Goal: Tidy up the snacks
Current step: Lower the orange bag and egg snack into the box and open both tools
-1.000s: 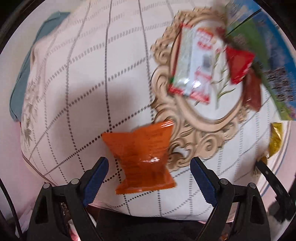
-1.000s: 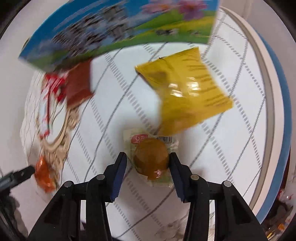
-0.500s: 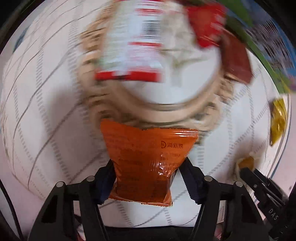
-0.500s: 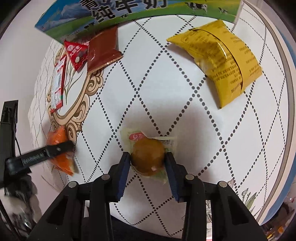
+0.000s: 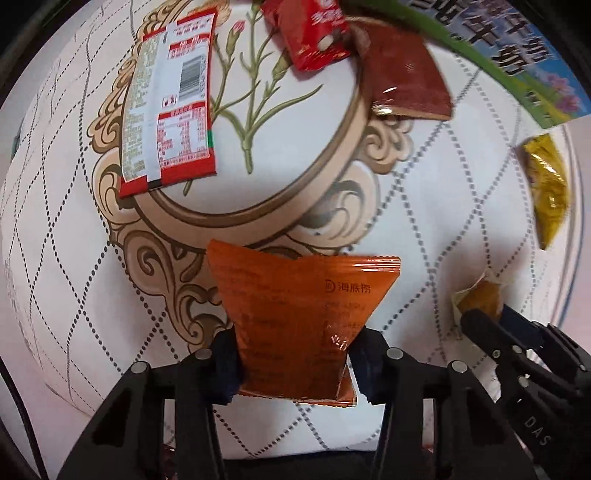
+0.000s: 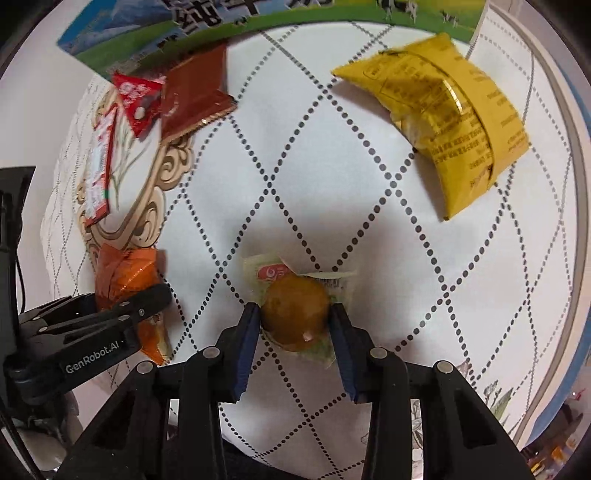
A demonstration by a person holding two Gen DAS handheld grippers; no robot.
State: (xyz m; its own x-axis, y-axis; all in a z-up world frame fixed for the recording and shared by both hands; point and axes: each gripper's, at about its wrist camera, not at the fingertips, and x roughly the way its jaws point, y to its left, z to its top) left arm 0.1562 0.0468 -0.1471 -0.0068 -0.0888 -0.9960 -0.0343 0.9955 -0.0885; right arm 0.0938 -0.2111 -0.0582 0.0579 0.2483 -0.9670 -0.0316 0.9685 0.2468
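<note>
Since a second ago your left gripper (image 5: 291,360) has slid across the cloth (image 6: 369,229) toward the printed oval frame, and its jaws have just been closing on the orange packet (image 5: 295,321), which now sits pinched between the blue pads, its lower half squeezed narrow; your right gripper (image 6: 294,320) has barely shifted, and its jaws have closed further on the wrapped brown cake (image 6: 295,314), pads pressing both sides.

Largest first: the cloth, white with a dotted diamond pattern, covers the table; the milk carton (image 6: 258,18) lies along the far edge; the yellow bag (image 6: 443,118) rests on the cloth, well apart from your right gripper; the long red-and-white packet (image 5: 170,103) lies on the left of the oval; the brown wrapper (image 5: 402,77) overlaps the oval's right rim, just beside the small red sachet (image 5: 314,33); the brown cake sits on the cloth near the orange packet.
</note>
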